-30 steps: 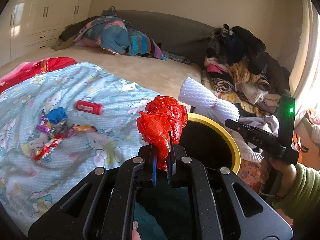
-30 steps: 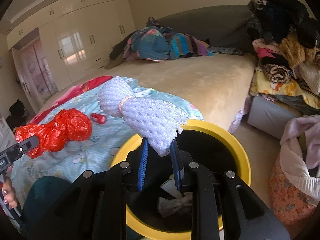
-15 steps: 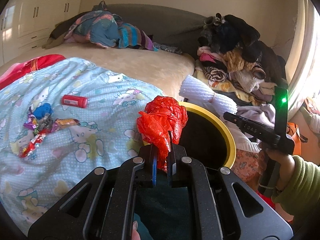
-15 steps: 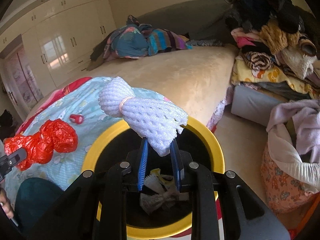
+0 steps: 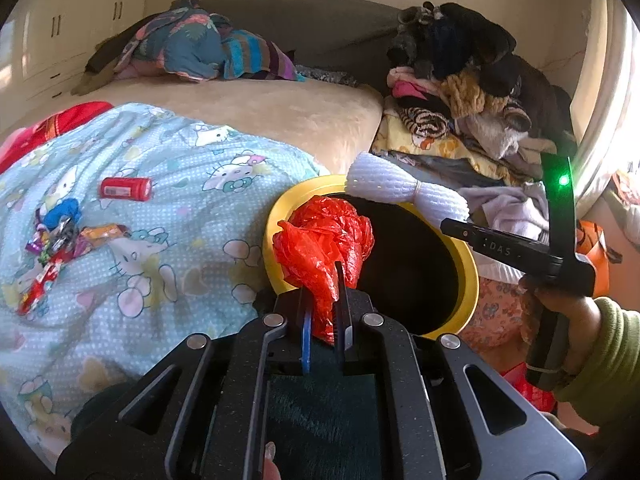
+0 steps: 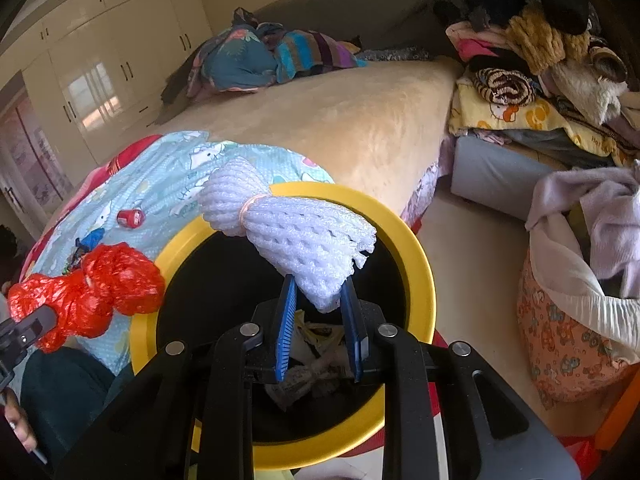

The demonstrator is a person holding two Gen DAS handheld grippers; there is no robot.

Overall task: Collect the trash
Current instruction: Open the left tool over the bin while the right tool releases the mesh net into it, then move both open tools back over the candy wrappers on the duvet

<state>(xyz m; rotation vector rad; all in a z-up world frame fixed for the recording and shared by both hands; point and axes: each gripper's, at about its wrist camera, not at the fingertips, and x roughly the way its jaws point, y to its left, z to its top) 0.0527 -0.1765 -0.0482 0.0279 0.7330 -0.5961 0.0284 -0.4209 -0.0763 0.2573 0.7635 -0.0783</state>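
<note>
I am holding my left gripper [image 5: 323, 312] pinched tight on the red plastic bag [image 5: 324, 240] at the yellow bin's [image 6: 416, 248] near rim, while my right gripper [image 6: 319, 312] is clamping the white foam netting [image 6: 296, 232] above its opening.

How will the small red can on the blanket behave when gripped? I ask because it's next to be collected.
The red can lies on its side on the soft cartoon blanket, so a nudge would probably roll it. It looks rigid and light, likely easy to pinch. Its smooth round wall may slip unless gripped across the middle.
</note>
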